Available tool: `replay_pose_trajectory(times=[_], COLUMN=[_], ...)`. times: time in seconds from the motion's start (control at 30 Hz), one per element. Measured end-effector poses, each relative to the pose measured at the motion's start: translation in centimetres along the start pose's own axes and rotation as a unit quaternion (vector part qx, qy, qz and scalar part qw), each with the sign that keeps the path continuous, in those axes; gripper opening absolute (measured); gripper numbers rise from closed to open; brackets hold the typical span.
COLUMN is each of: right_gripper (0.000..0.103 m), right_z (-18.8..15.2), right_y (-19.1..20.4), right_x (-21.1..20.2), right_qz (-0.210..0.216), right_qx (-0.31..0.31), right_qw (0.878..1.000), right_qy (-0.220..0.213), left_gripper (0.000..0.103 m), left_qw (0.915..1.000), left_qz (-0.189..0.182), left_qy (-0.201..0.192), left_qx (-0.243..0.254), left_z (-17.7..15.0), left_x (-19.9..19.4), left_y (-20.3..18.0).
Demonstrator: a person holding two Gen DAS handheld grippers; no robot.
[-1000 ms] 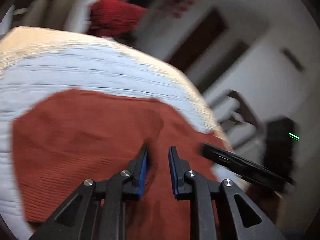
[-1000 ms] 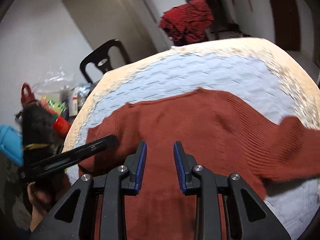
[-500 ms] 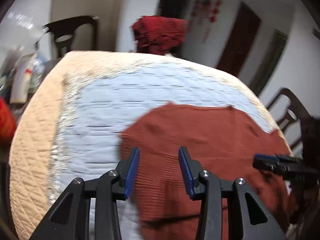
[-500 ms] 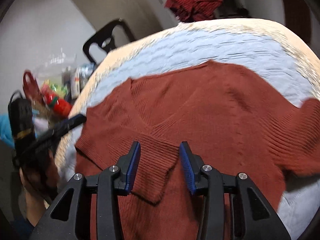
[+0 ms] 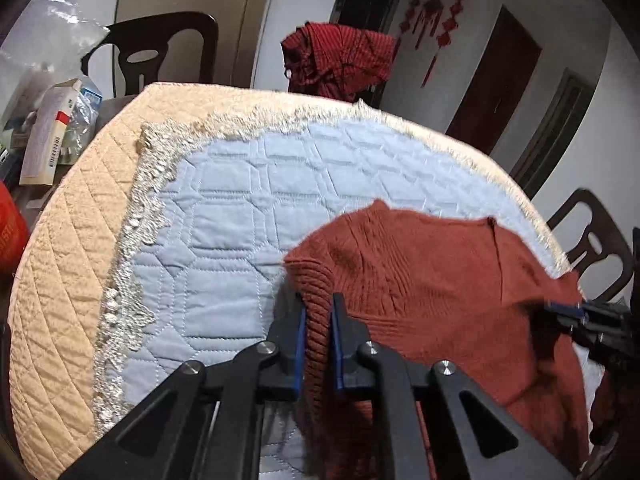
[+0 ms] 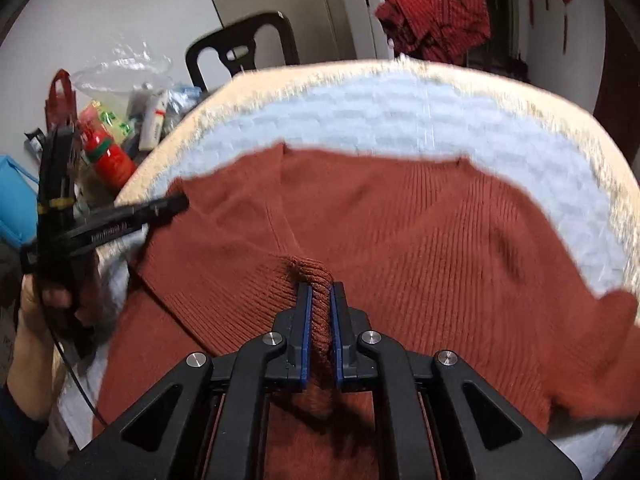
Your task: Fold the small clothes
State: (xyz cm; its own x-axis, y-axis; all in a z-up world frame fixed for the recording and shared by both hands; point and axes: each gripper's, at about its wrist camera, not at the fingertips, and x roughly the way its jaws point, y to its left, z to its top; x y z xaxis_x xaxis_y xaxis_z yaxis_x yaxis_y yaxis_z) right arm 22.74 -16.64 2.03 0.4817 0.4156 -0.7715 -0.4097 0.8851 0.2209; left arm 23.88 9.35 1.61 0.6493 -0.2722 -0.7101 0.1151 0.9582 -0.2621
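Here the round worktop (image 5: 72, 264) fills most of both views, covered by a beige quilted cloth with a pale blue quilted mat (image 5: 224, 216) on top, edged in cream lace. A rust-red knit sweater (image 6: 420, 232) lies spread on the mat, on the near side of the worktop, one sleeve trailing off toward the right edge in the right wrist view. Beyond the far rim a dark red garment (image 5: 340, 60) hangs in a heap, and a dark chair (image 5: 156, 52) stands to its left. A second dark chair (image 5: 596, 240) shows at the right. Clutter of boxes and bottles (image 6: 132, 128) sits off the worktop's left side.

The left claw (image 5: 318, 320) is clamped on a ribbed edge of the sweater, a fold of knit pinched between its blue pads at the garment's left corner. The right claw (image 6: 319, 304) is likewise clamped on a bunched ribbed fold near the sweater's V-neck, the cloth puckered up just ahead of the pads. In the right wrist view a hand (image 6: 44, 304) grips the left claw's handle at the worktop's left side.
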Motion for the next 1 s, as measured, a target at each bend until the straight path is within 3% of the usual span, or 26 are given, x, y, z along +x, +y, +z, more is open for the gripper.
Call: replay_pose_trajectory(times=[0.17, 0.3, 0.4, 0.5, 0.57, 0.7, 1.0], right_gripper=[0.008, 0.014, 0.017, 0.017, 0.017, 0.016, 0.016], right_z=[2.7, 3.3, 2.6, 1.7, 0.9, -0.2, -1.5], right_y=[-0.3, -1.9, -1.5, -1.3, -0.9, -0.7, -3.0], right_x=[0.6, 3.3, 1.8, 0.5, 0.6, 2.6, -2.2], right_qz=[0.006, -0.01, -0.01, 0.011, 0.014, 0.001, 0.014], right_qx=[-0.002, 0.025, 0.017, 0.023, 0.019, 0.01, 0.042], right_qw=[1.0, 0.999, 1.0, 1.0, 1.0, 0.999, 0.999], right_qy=[-0.019, 0.023, -0.005, -0.018, -0.011, 0.031, -0.018], left_gripper=[0.016, 0.019, 0.019, 0.02, 0.023, 0.023, 0.023], left_qw=[0.9991, 0.9981, 0.9984, 0.9986, 0.9993, 0.9991, 0.9996], left_qz=[-0.003, 0.003, 0.01, -0.012, -0.022, -0.018, 0.006], left_qy=[0.009, 0.011, -0.012, -0.029, -0.022, 0.032, 0.019], left_qx=[-0.041, -0.061, -0.054, -0.043, -0.02, 0.021, 0.018], left_z=[0.0, -0.5, -0.6, -0.7, -1.2, -3.2, -4.3], left_x=[0.5, 0.2, -1.7, -3.4, -3.6, -1.6, -2.9], left_y=[1.8, 2.3, 1.8, 0.4, -1.0, -2.8, -2.6])
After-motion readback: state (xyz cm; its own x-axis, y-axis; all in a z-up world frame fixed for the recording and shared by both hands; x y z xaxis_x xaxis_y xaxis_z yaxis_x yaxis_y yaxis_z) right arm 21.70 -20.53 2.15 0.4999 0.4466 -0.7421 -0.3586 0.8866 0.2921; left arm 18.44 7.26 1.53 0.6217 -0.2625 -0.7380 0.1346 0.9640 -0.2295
